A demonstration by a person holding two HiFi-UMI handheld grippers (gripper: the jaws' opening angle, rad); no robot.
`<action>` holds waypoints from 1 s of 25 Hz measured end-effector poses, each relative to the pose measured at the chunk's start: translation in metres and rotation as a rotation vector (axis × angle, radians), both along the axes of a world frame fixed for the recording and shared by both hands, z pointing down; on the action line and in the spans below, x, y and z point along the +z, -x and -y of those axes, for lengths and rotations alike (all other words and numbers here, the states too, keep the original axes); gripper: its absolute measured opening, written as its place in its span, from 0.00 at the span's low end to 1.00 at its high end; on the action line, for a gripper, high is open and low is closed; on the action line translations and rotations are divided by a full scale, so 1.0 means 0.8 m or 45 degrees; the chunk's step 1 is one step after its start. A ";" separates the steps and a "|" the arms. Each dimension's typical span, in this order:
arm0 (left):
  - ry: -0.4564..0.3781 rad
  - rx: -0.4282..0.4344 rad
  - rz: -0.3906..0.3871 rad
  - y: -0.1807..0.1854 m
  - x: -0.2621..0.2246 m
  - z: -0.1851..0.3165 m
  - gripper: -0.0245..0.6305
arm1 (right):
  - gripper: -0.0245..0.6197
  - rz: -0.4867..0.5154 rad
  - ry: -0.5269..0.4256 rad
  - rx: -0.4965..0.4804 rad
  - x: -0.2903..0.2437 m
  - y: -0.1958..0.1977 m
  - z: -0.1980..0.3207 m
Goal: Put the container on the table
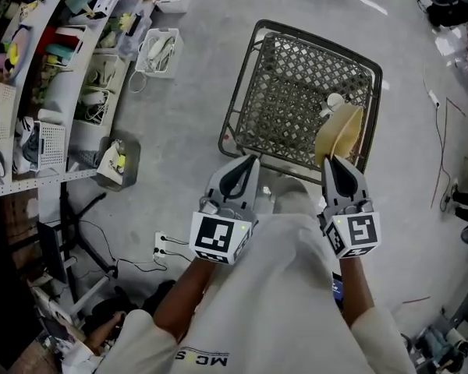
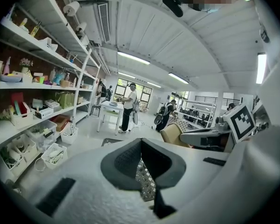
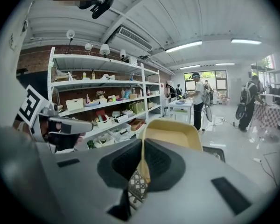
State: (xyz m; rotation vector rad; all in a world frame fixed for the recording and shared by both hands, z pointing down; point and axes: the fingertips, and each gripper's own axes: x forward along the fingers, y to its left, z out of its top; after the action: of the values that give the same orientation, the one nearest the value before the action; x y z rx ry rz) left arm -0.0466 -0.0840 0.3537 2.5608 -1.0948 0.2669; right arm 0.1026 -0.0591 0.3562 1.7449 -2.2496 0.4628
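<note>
A pale yellow container (image 1: 339, 135) hangs tilted over the near right corner of a dark wire cart (image 1: 259, 50). My right gripper (image 1: 333, 160) is shut on the container's near wall; in the right gripper view the container (image 3: 173, 133) rises from between the jaws. My left gripper (image 1: 252, 159) sits shut and empty at the cart's near rim. In the left gripper view the left gripper (image 2: 141, 154) has its jaws together, with the container (image 2: 173, 134) and the other gripper off to the right. A white table (image 3: 181, 107) stands far ahead beside a person.
Shelving (image 1: 54, 76) full of bins and small items lines the left side. White baskets (image 1: 157, 51) stand on the floor by the shelves. Cables and a power strip (image 1: 162, 246) lie on the floor near my feet. A white round object (image 1: 335, 101) lies in the cart.
</note>
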 end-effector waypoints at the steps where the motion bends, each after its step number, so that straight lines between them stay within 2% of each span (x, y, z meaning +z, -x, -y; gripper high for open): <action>1: 0.008 -0.002 0.000 0.001 0.003 0.000 0.07 | 0.09 -0.005 0.008 -0.008 0.004 0.002 0.002; 14: 0.025 -0.015 0.031 0.006 0.021 0.008 0.07 | 0.09 -0.079 0.121 -0.123 0.091 0.029 0.043; 19: 0.047 -0.047 0.036 0.013 0.032 0.011 0.07 | 0.09 -0.195 0.164 -0.206 0.137 0.040 0.055; 25: 0.085 -0.085 0.042 0.025 0.040 0.020 0.07 | 0.09 -0.264 0.203 -0.275 0.183 0.056 0.075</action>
State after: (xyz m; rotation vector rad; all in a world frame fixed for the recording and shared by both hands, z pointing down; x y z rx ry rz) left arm -0.0668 -0.1001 0.3858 2.4644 -1.1610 0.3247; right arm 0.0575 -0.1188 0.5028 1.3856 -2.1578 0.3840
